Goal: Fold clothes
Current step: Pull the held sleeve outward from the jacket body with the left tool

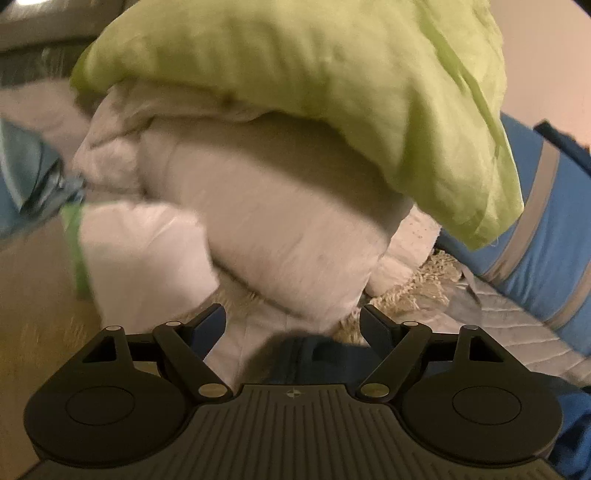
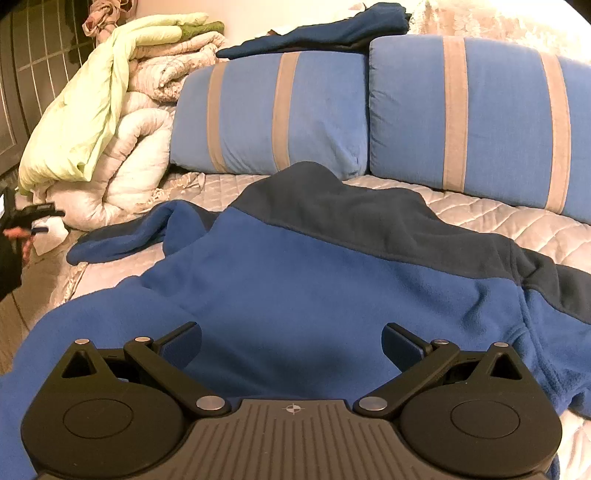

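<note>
**Blue fleece jacket lying spread on the bed, both grippers open**

In the right wrist view, the right gripper (image 2: 291,341) is being held low over the garment, with its jaws standing wide apart and nothing between them. Directly under and ahead of it, the fleece jacket (image 2: 295,284) is being shown spread on the quilted bedcover (image 2: 480,218). Its body is bright blue, and a dark navy panel is running across the shoulders and collar. One sleeve (image 2: 122,236) is being stretched toward the left edge of the bed, and the fabric is lying in soft folds, not flat. No label or writing can be read on it.

Behind the jacket, two blue pillows (image 2: 480,118) with beige stripes are leaning side by side. Dark blue clothing (image 2: 325,31) is lying on top of them. To the left, a pile of white and pale green duvets (image 2: 110,122) is being kept in the corner.

In the left wrist view, which is blurred, the left gripper (image 1: 293,325) is also being held with its jaws open and empty, close before the same pile: a white duvet (image 1: 280,221) under a green cover (image 1: 314,74). A striped pillow (image 1: 543,229) is seen at the right.
</note>
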A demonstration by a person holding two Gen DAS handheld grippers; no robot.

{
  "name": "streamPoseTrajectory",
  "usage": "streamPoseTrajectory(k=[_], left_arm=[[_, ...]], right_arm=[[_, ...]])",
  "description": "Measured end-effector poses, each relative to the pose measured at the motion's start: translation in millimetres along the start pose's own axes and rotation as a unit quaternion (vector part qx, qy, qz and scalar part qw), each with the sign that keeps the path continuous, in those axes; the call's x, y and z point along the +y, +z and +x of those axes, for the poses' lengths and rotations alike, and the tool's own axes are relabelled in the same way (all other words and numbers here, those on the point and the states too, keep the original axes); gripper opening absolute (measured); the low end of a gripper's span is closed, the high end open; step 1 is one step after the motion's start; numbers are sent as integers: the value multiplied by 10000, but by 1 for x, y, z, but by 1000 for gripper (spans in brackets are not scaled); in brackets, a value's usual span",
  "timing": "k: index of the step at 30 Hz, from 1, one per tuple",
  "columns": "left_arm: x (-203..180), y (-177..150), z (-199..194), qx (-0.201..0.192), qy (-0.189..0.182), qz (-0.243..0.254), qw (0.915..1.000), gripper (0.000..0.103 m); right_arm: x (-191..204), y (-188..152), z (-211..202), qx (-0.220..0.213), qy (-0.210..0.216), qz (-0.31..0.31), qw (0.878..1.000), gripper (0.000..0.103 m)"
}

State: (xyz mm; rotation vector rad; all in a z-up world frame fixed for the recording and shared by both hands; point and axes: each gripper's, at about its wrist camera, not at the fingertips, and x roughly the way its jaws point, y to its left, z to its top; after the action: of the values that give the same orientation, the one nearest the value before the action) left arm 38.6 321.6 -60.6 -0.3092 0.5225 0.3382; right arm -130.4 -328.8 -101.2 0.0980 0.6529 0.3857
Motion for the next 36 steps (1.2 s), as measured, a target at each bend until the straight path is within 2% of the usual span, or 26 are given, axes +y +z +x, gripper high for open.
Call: streamPoseTrajectory(k=[4, 6, 9, 11, 13, 14, 16, 20, 22, 30, 33, 35, 36], left_arm=[[29, -20, -11, 219, -144, -686, 9973, 80], [44, -32, -12, 342, -350, -1146, 9922, 80], [65, -52, -3, 578, -748, -2018, 9749, 79], [70, -64, 7, 729, -791, -2345, 9662, 78], [75, -76, 16, 879, -832, -2668, 9561, 72], [77, -82, 21, 944, -831, -2764, 9528, 70], [75, -88, 29, 1018, -759, -2734, 9535, 65], [71, -86, 41, 931, -742, -2798, 9526, 64], [69, -83, 46, 923, -815, -2875, 9499, 58], [68, -85, 57, 856, -823, -3120, 9426, 58], [71, -86, 59, 839, -862, -3386, 9332, 56], [74, -86, 60, 862, -913, -3620, 9237, 48], [76, -87, 60, 894, -977, -3751, 9175, 41]], right_arm=[[0, 0, -1, -20, 18, 18, 10000, 103], [0, 0, -1, -25, 19, 23, 10000, 103], [0, 0, -1, -26, 11, 18, 10000, 103], [0, 0, -1, -34, -1, 16, 10000, 103], [1, -1, -1, -43, -16, 26, 10000, 103], [1, -1, -1, -41, -22, 33, 10000, 103], [1, 0, 0, -25, -32, 40, 10000, 103], [1, 1, 1, 10, -53, 23, 10000, 103], [1, 1, 2, 11, -63, 23, 10000, 103], [0, 1, 2, 37, -60, 33, 10000, 103], [0, 1, 2, 49, -56, 38, 10000, 103], [-1, 0, 1, 43, -58, 42, 10000, 103], [-1, 0, 1, 37, -59, 45, 10000, 103]])
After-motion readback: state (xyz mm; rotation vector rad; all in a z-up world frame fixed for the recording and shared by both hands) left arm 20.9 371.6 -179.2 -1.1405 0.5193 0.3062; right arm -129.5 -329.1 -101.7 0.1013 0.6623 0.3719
